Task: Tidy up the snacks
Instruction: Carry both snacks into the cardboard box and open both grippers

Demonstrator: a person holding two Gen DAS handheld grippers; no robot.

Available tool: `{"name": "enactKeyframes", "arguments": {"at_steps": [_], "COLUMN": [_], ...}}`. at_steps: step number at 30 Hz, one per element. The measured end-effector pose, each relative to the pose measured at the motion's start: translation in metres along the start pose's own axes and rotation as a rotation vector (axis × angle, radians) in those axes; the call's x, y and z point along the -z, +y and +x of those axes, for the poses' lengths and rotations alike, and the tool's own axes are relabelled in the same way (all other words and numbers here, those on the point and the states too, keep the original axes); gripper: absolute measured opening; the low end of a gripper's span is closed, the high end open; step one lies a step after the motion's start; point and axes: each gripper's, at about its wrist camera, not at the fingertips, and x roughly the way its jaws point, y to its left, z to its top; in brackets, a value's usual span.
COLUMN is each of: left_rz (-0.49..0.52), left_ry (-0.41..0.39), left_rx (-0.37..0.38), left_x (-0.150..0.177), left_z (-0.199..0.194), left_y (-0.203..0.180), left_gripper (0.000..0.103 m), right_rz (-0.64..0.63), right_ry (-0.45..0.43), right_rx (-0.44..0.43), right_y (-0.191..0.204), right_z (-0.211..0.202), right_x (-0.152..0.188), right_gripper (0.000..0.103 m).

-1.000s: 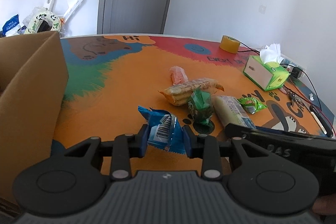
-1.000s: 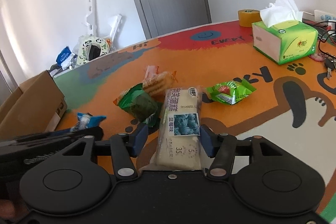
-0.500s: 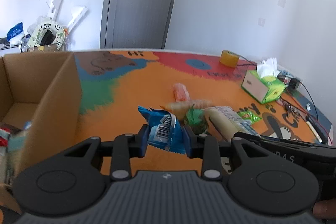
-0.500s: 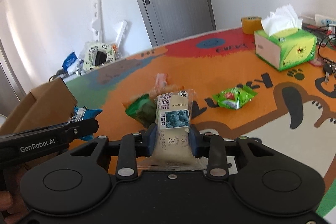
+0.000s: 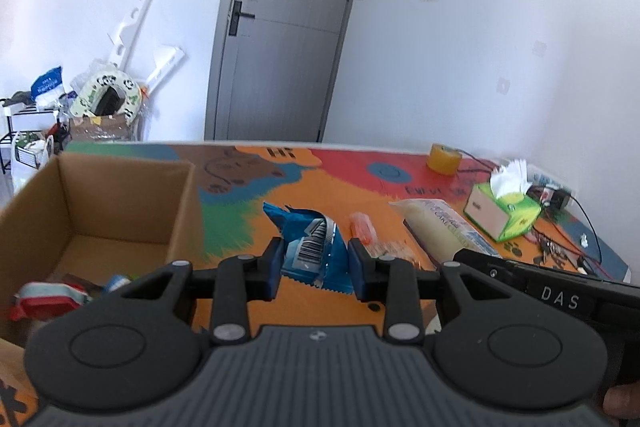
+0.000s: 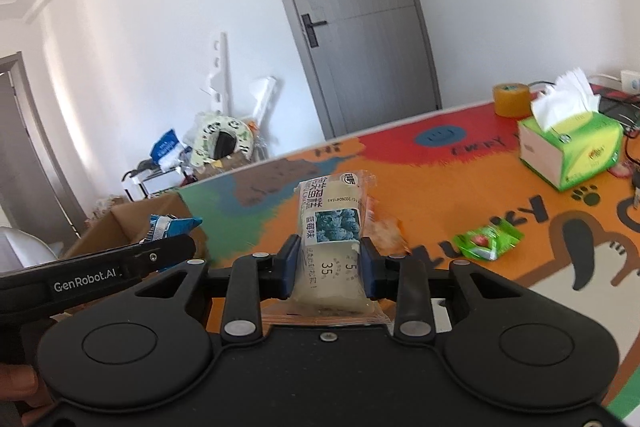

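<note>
Snacks ride clear of the colourful surface (image 6: 460, 195): the right gripper (image 6: 329, 265), whose fingers have just been closing, clamps a pale cake packet (image 6: 330, 227), its long axis pointing away toward the door. The left gripper (image 5: 316, 265) pinches a crumpled blue packet (image 5: 310, 247) beside an open cardboard box (image 5: 100, 203) holding other snacks.
</note>
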Motion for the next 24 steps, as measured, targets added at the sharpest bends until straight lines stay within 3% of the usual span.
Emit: {"name": "enactKeyframes", "arguments": {"at_steps": [24], "left_rz": [-0.097], "left_ry": [-0.101], "left_rx": [-0.114], "left_x": [-0.021], "left_z": [-0.041], "left_y": [0.074], "left_gripper": [0.033], "right_rz": [-0.088], "right_ry": [-0.018], "right_rx": [-0.156], "right_y": [0.081], "right_z": [0.023], "right_x": [-0.017], "right_gripper": [0.032]}}
